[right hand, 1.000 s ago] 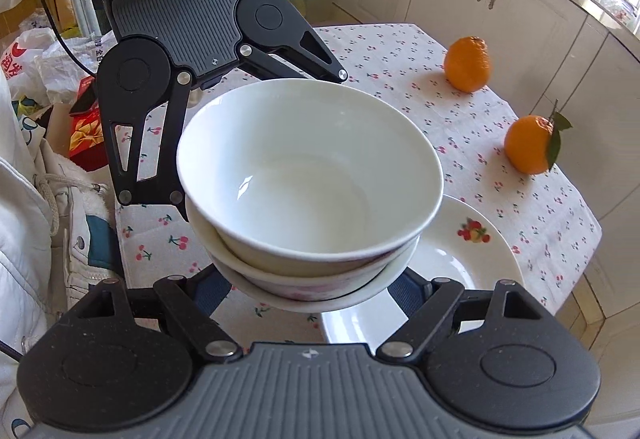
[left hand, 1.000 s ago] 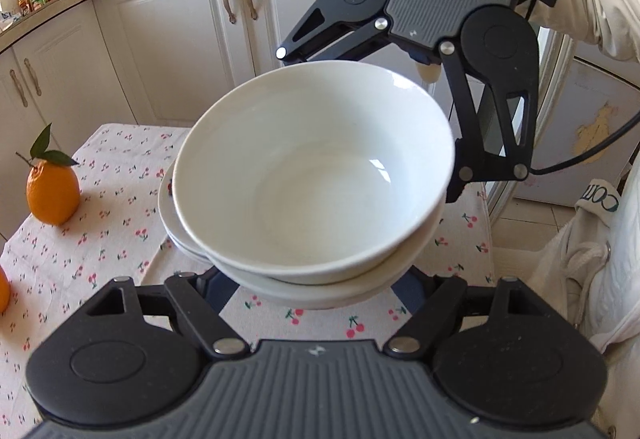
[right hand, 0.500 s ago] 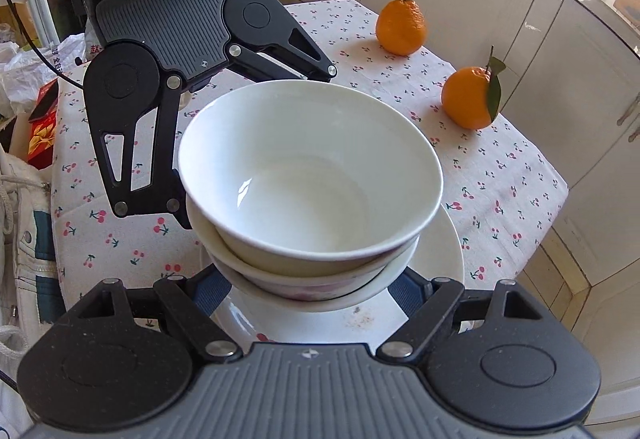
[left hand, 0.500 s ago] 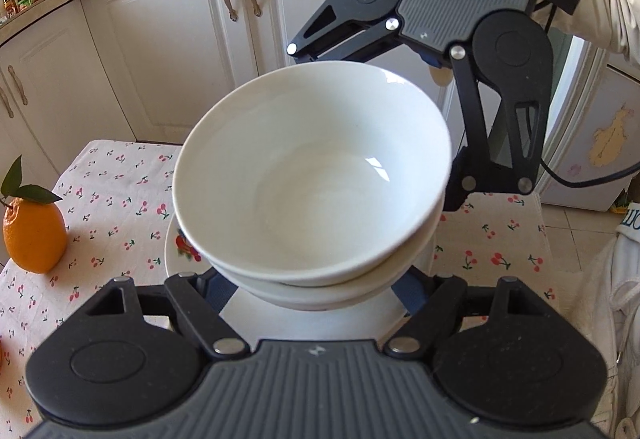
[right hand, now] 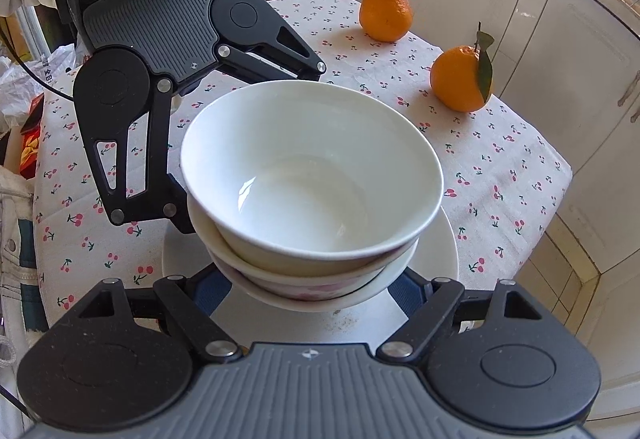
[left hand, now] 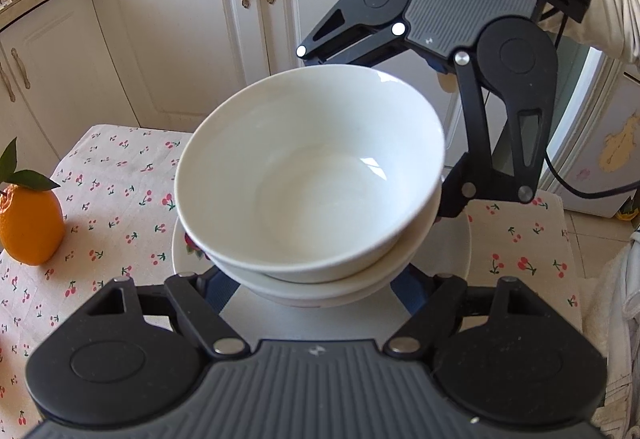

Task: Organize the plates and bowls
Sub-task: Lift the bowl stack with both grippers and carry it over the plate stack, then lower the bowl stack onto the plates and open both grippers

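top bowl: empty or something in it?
Empty. The top bowl shows a bare white inside with only light glints in both wrist views. It sits nested in the lower bowl.

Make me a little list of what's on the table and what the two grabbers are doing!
bowls: two white bowls nested
plate: white plate under the bowls
left gripper: against one side of the lower bowl
right gripper: against the opposite side
oranges: two on the cherry tablecloth

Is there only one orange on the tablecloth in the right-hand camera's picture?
No, two oranges sit on the cherry-print tablecloth: a bare orange farther back and a leafy orange nearer the stacked bowls.
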`<state>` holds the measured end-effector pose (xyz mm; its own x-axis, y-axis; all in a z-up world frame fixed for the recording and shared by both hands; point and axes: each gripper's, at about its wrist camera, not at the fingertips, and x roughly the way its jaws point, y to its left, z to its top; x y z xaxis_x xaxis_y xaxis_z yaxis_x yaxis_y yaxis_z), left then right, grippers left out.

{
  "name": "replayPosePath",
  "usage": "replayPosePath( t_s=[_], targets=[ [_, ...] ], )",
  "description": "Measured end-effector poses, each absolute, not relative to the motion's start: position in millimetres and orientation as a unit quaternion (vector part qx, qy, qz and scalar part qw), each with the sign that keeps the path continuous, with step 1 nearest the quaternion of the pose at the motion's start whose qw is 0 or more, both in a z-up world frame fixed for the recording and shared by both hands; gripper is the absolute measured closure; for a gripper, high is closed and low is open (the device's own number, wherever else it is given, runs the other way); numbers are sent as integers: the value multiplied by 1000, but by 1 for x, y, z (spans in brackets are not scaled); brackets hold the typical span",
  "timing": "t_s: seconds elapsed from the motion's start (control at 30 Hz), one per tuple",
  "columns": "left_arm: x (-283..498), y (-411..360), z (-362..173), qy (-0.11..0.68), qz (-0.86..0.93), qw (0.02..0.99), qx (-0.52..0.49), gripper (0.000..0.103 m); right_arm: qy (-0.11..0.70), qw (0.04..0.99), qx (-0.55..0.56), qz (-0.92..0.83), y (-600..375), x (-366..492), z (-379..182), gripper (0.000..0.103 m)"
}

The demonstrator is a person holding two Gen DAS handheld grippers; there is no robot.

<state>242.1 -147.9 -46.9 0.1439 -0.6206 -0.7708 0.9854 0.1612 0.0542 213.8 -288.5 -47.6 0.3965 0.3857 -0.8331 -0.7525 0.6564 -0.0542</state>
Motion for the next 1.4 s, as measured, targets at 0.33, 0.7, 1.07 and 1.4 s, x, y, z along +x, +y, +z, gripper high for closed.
replayPosePath(
  t_s=[0.33, 0.7, 1.07, 1.4],
  targets=[
    [240, -148, -47, 308, -576, 697, 297, 22, 427, 809, -202, 351, -293, 216, -52, 15],
    [232, -137, -43, 295, -546, 724, 302, 10, 420, 816, -202, 341, -290, 204, -52, 3],
    [193, -99, -27, 273, -481, 796, 248, 4, 414, 857, -186, 245, -282, 169, -34, 0],
    [143, -70, -21, 254, -328, 896, 160, 1, 397, 914, -44, 62, -270, 115, -27, 0]
  ],
)
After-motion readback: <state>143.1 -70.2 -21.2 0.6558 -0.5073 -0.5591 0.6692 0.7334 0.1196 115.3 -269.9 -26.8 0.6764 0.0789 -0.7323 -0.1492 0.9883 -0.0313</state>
